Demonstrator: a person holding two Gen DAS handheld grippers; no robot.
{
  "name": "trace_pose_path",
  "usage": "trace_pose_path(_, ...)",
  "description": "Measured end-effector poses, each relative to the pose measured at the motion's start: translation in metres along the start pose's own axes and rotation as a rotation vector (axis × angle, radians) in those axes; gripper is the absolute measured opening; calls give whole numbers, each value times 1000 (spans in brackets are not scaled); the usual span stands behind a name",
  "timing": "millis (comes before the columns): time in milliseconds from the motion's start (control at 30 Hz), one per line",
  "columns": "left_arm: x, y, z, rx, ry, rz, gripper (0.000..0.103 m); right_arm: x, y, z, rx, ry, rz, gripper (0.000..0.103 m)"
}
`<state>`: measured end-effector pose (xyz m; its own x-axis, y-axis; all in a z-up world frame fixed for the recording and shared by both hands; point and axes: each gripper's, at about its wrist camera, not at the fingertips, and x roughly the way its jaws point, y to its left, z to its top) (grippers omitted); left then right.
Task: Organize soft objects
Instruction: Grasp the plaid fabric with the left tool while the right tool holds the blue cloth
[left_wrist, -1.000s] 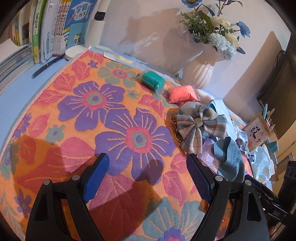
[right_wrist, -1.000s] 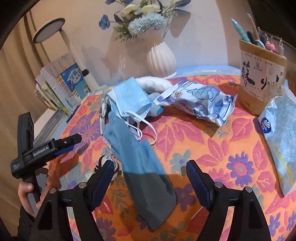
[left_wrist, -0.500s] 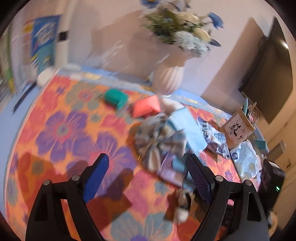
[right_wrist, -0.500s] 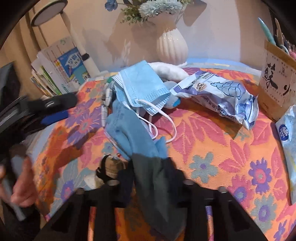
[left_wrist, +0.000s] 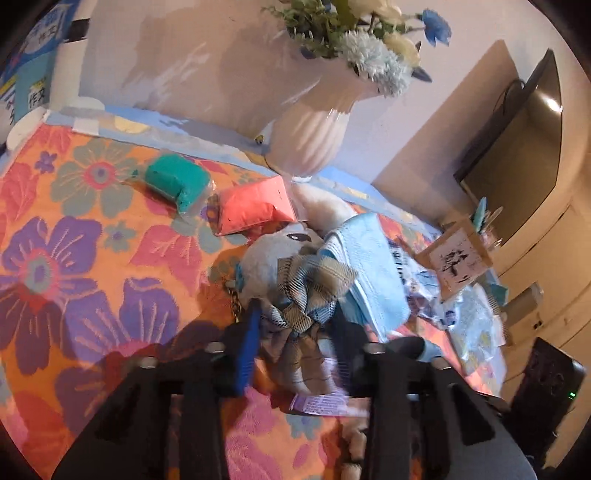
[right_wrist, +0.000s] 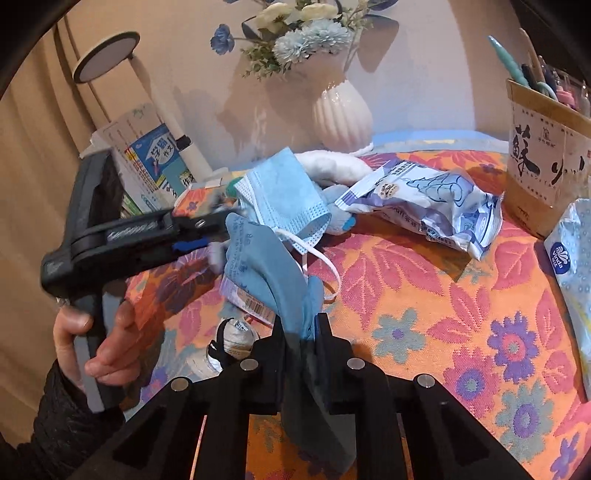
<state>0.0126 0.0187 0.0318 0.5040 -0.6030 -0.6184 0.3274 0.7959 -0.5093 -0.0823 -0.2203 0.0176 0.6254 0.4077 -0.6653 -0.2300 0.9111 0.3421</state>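
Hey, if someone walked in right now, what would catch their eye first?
Probably the loud orange floral tablecloth under everything. Next, the two grippers mid-grab: the right gripper is shut on a blue sock near the front edge, and the left gripper is closing around a plaid bow beside a white plush toy.

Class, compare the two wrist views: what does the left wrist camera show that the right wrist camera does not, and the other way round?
Only the left wrist view shows the green pouch, the red pouch and the left gripper closing on the plaid bow.

Only the right wrist view shows the person's hand, the desk lamp and the right gripper shut on the blue sock.

Both show the white vase, blue face mask and floral cloth.
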Motion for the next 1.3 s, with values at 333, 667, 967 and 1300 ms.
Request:
trace_pose_path(333, -71, -5, -30, 7, -93, 5, 27, -34, -39, -2, 159, -29, 120, 14)
trace_pose_path(667, -45, 7, -58, 7, -71, 86, 27, -49, -45, -22, 84, 121, -23, 51)
trace_pose_path(967, -44, -2, -61, 73, -73, 99, 27, -54, -30, -38, 75, 162, -31, 77)
trace_pose_path(1300, -41, -9, -64, 105, -72, 142, 27, -31, -13, -23, 4, 115, -152, 12)
